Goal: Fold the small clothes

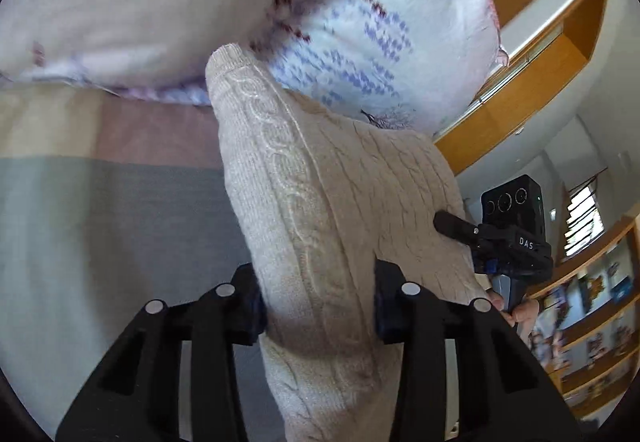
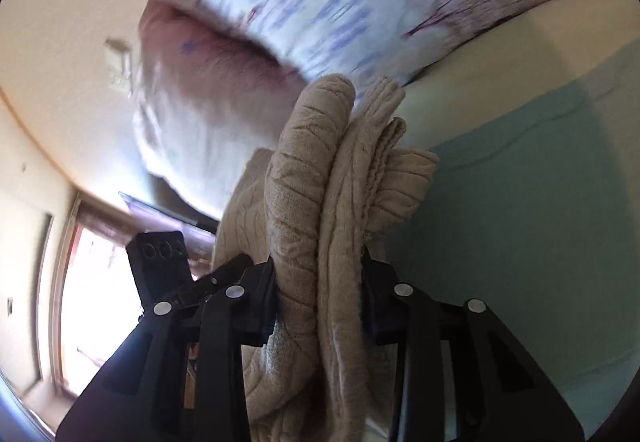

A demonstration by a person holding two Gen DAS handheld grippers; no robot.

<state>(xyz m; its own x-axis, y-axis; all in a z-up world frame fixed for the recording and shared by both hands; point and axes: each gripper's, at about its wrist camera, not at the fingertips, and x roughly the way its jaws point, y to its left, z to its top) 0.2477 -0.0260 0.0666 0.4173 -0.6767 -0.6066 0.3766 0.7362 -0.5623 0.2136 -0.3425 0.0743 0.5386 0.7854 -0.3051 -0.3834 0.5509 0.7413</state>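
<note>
1. Left claw [image 1: 318, 306] pinches the beige cable-knit sweater [image 1: 320, 182], bunched between its fingers.
2. Right claw [image 2: 320, 306] likewise clamps folded layers.
3. Beyond both: patterned white pillow [image 1: 380, 22], striped bed [image 1: 100, 202].
4. Likely mid-fold, garment lifted; next, lower it flat onto the bed.

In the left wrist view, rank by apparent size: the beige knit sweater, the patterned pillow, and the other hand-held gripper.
1. Patterned pillow and beige knit sweater: similar in frame; the sweater sits much nearer the lens, so I won't rank these two.
2. Right hand-held gripper: clearly smallest, at the sweater's right edge.
</note>
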